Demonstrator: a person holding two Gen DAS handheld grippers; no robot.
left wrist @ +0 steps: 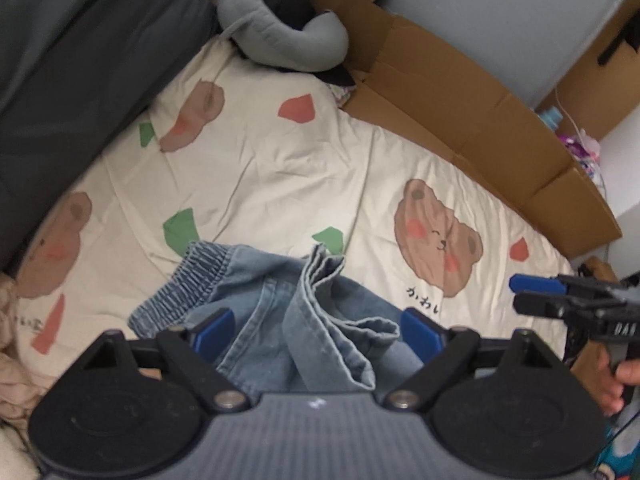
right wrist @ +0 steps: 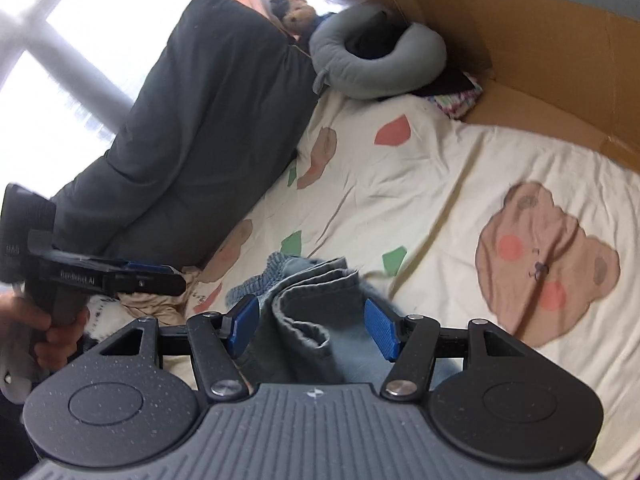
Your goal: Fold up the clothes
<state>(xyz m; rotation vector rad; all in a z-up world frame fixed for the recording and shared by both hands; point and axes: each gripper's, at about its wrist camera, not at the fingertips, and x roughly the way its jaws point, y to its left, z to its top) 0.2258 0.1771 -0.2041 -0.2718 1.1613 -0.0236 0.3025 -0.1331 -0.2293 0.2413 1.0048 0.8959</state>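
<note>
Blue denim shorts (left wrist: pixel 280 312) with an elastic waistband lie bunched on the cream bear-print bed sheet (left wrist: pixel 260 160). My left gripper (left wrist: pixel 316 334) is open, its blue pads on either side of the folded denim, above it. My right gripper (right wrist: pixel 312 326) is open too, its blue pads astride a raised fold of the same shorts (right wrist: pixel 308 304). The right gripper also shows at the right edge of the left wrist view (left wrist: pixel 520 294); the left gripper shows at the left of the right wrist view (right wrist: pixel 176 276). Whether the pads touch the cloth I cannot tell.
A dark grey duvet (right wrist: pixel 200 128) lies along the window side. A grey U-shaped pillow (right wrist: pixel 380 64) sits at the head. Cardboard panels (left wrist: pixel 460 112) line the far side of the bed. A beige garment (right wrist: pixel 156 304) lies near the left gripper.
</note>
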